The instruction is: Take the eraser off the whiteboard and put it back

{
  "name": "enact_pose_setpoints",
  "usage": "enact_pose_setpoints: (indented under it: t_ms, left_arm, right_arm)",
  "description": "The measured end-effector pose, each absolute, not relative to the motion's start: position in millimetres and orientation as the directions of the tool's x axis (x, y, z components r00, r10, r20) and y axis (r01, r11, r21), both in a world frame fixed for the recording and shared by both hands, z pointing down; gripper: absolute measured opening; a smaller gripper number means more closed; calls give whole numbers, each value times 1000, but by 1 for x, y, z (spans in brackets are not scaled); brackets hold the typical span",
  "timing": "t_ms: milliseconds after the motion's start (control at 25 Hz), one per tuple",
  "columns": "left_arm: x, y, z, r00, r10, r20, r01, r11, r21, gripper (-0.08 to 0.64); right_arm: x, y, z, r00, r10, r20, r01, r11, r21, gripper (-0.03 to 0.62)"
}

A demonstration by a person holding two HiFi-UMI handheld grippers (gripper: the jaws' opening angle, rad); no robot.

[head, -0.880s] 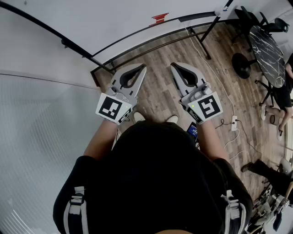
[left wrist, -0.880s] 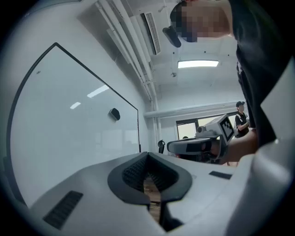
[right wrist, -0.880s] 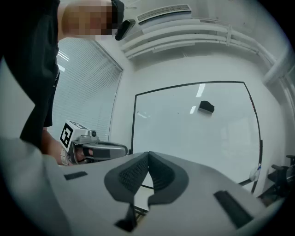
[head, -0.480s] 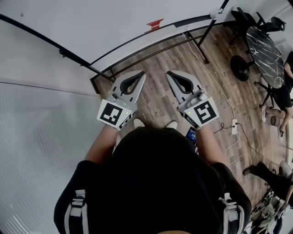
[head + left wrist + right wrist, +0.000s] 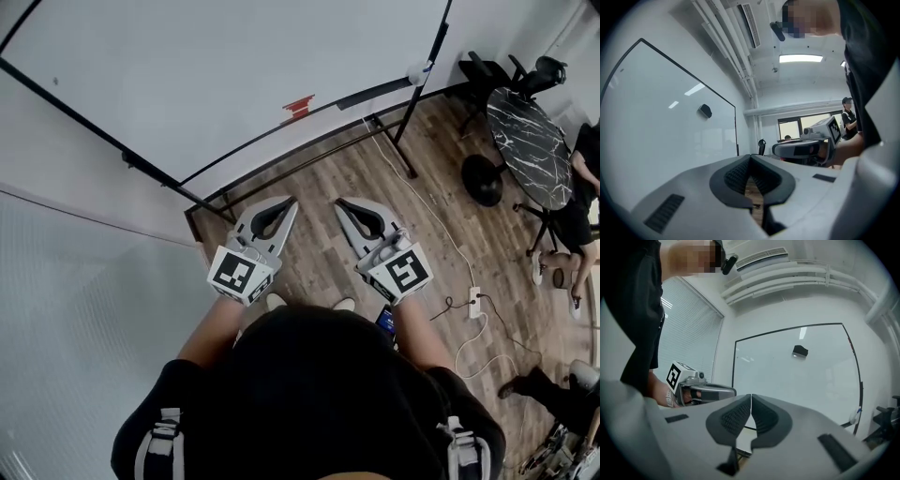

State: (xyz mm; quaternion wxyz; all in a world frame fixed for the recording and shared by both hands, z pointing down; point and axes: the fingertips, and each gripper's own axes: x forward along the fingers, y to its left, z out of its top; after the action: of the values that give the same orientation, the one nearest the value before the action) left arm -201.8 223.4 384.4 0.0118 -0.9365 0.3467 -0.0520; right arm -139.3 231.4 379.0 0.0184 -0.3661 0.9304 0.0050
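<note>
Both tongs together, empty: left gripper, right gripper. Eraser high on whiteboard. I judge it light, stiff-backed, probably magnet-held; I'd pinch side edges.

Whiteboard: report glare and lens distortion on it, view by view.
Head view: the whiteboard is evenly lit, its lower edge bowed by the wide lens. Left gripper view: pale light streaks reflect above the eraser. Right gripper view: one streak near the top edge.
</note>
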Motion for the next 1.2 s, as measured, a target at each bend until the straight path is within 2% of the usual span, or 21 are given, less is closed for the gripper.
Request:
enact_pose_setpoints:
  t_ms: [480,840,1200]
  left_arm:
    - [-113,226,367,752,-653,93,-645,-758,-100,3]
    - [-109,186,372,736,-671,93,-664,-741,-94,3]
    - [-127,101,365,733,-677,57,-673,-735,-79,3]
  right_arm:
    - [-44,231,363,-722,-689,-69,-690,724,-12,3]
    - [-38,194,376,-725,-687,-54,-686,727,-39,3]
    - [-57,116,369,-733,-679,-30,-680,733,6,3]
